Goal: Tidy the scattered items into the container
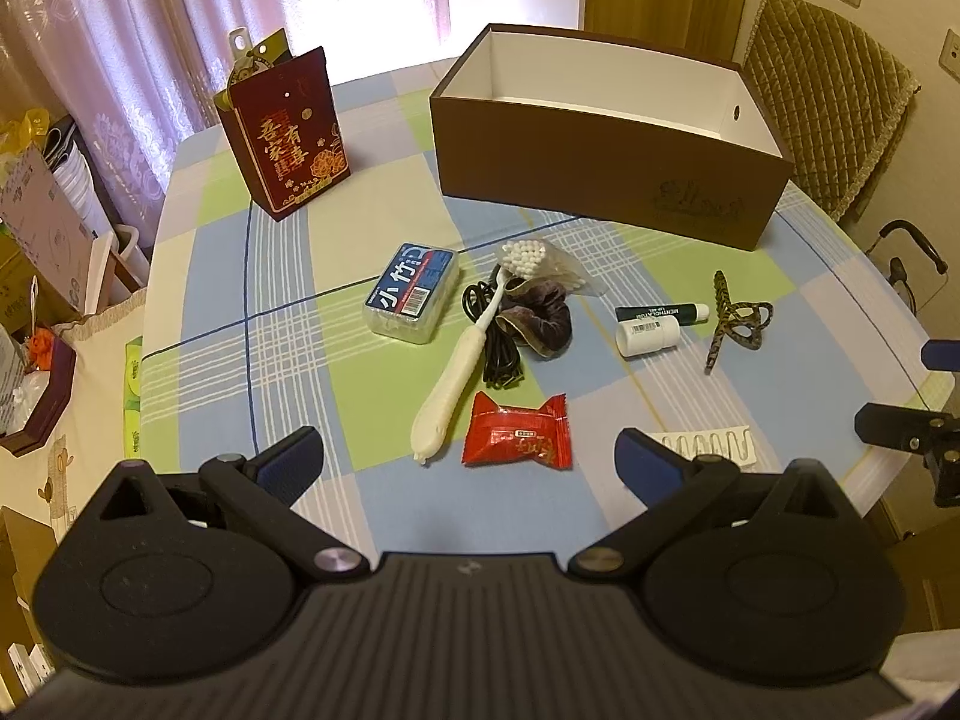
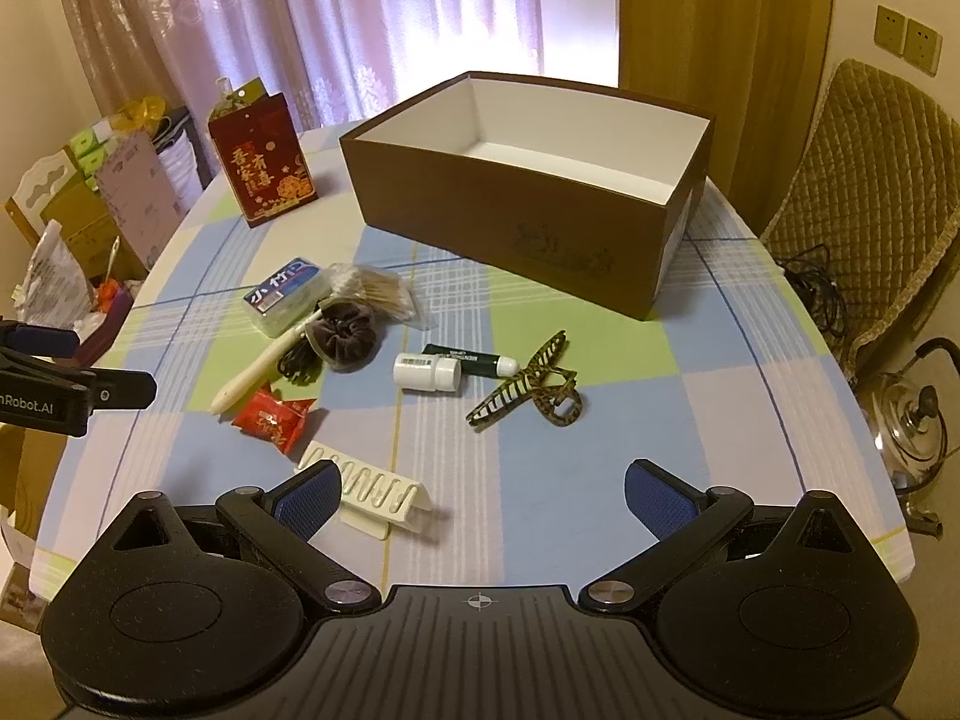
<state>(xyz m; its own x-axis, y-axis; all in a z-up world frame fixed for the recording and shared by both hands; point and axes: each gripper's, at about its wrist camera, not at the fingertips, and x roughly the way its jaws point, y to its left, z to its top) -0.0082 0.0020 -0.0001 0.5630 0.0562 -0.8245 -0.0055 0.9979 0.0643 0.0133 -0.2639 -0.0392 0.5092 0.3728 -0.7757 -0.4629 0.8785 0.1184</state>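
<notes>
Both jaws spread and empty, the left gripper (image 1: 468,459) faces a red snack packet (image 1: 517,432); the right gripper (image 2: 483,495) hovers beyond. The brown box (image 1: 600,171) ahead awaits its first item; closing on one looks next.

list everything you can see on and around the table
box: 1, brown outside, white inside, empty, far side of table
gift bag: 1, dark red, upright, far left
floss pick case: 1, clear with blue label, left of pile
cotton swabs: 1 bag, white tips
toothbrush: 1, white
cable: 1, black
scrunchie: 1, dark purple
snack packet: 1, red
pill bottle: 1, white
lip balm: 1, dark green
hair claw: 1, tiger-striped
hook rack: 1, white, near edge
chair: 1, tan quilted cover, right
left gripper: open
right gripper: open
</notes>
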